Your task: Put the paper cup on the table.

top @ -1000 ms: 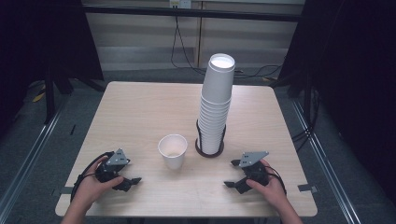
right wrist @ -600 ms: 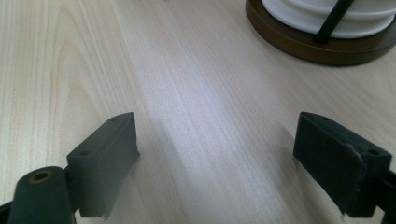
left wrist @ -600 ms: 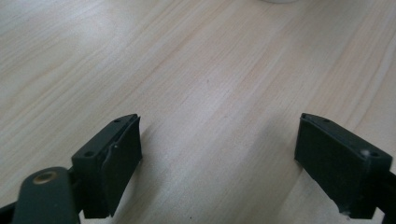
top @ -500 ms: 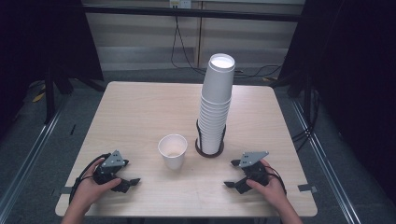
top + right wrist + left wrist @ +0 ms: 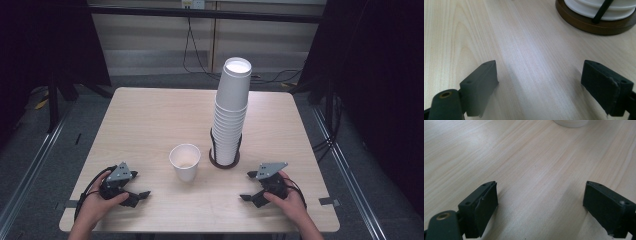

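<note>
A single white paper cup (image 5: 185, 161) stands upright near the middle of the wooden table (image 5: 150, 120). Just right of it rises a tall stack of white cups (image 5: 231, 110) in a holder with a round brown base (image 5: 224, 161) and thin black rods. My left gripper (image 5: 138, 196) rests on the table at the front left, open, jaws wide apart over bare wood (image 5: 541, 192); the cup's bottom edge (image 5: 570, 122) shows at the top of its view. My right gripper (image 5: 249, 192) rests at the front right, open, with the holder's base (image 5: 596, 23) ahead of it.
A hand holds each gripper at the table's front edge. Dark floor and metal frame rails surround the table; cables hang along the back wall. A small grey tape mark (image 5: 326, 201) sits at the table's front right corner.
</note>
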### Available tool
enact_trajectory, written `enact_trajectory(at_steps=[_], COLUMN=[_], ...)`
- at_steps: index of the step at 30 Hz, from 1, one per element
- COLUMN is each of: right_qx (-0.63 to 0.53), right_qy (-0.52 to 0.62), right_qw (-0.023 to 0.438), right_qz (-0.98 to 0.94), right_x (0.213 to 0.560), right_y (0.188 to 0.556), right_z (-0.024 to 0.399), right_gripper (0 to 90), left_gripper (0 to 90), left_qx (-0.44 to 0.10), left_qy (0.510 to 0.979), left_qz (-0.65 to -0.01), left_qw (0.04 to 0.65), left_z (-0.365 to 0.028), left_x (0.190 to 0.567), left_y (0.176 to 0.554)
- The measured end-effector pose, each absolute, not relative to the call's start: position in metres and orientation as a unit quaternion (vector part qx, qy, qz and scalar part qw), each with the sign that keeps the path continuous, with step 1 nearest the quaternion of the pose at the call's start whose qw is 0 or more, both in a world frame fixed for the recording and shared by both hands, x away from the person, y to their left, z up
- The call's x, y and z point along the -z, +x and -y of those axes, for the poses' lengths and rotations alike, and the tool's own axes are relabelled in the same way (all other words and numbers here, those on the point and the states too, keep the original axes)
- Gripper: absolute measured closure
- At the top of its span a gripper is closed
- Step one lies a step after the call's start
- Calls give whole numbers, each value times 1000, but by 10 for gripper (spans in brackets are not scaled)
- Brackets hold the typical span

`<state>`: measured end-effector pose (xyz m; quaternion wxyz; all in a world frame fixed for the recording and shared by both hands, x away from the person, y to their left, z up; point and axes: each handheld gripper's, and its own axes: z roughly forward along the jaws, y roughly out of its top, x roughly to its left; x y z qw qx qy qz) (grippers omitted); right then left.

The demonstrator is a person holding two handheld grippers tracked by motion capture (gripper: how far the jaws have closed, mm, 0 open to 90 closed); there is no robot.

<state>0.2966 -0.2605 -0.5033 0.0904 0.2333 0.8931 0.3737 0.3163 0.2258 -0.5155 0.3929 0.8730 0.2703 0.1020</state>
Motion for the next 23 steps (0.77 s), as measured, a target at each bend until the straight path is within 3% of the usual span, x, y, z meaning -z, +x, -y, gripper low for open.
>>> enact_trajectory(at_steps=[23], right_qx=[-374], right_qy=[233], right_qw=[92], right_qz=[-893], right_x=[503], right_y=[296], right_z=[260], right_gripper=[132], left_gripper=[149], left_qx=[-107], left_qy=[868], left_qz=[-282], left_qw=[396], left_z=[-226], left_x=[516], left_y=[315])
